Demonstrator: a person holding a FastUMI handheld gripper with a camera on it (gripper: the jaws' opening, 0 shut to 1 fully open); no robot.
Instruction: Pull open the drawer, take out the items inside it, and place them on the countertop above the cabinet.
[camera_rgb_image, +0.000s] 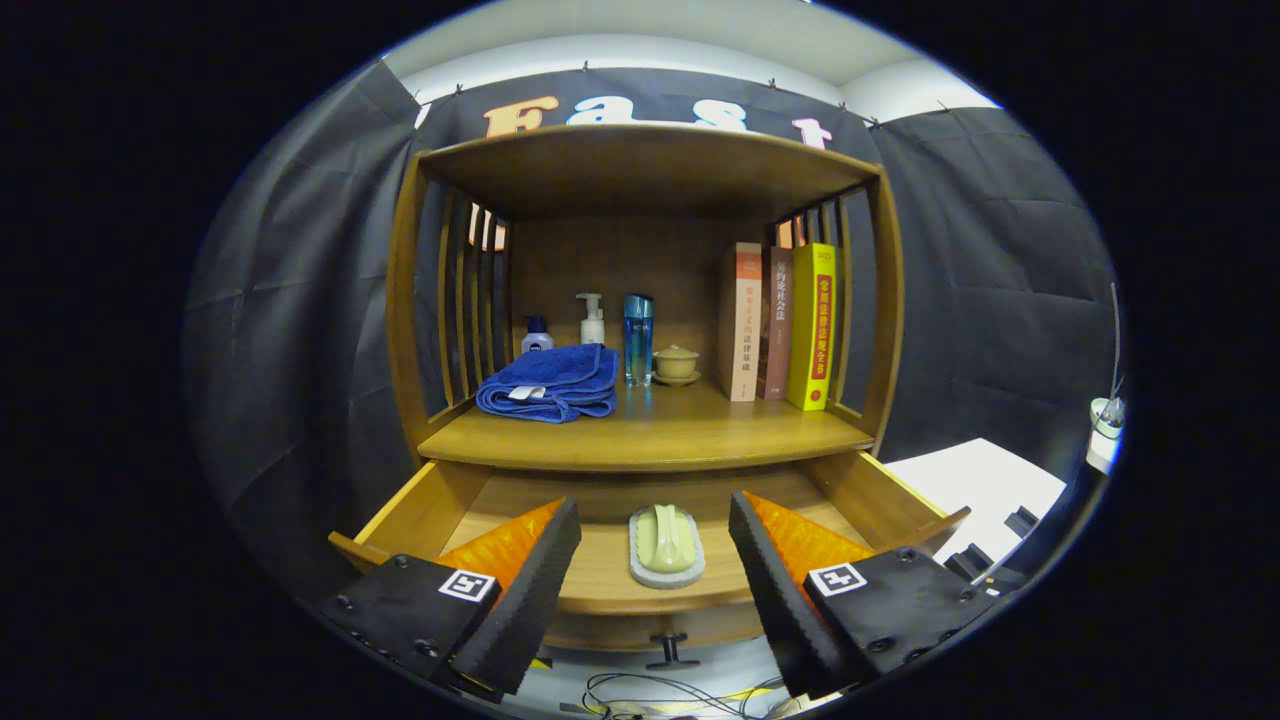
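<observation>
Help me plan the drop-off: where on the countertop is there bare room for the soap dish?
Bare wood runs along the countertop's front edge, widest between the blue towel and the books. The back is crowded with bottles and a lidded cup. The open gripper flanks the soap dish.

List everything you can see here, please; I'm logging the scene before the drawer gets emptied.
drawer: one, wooden, pulled open below the countertop, dark knob on its front
soap dish: one, pale green on a grey base, lying in the drawer, between the open fingers
countertop: one, wooden, above the drawer, inside a slatted cabinet
towel: one, blue, folded, on the countertop beside the bottles
bottles: three; a small dark blue one, a white pump one, a tall blue one, behind and beside the towel
lidded cup: one, tan, on a saucer beside the tall bottle
books: three, upright; cream and orange, brown, yellow
cables: dark, on the floor below the drawer
gripper: one, fingers open, either side of the soap dish
</observation>
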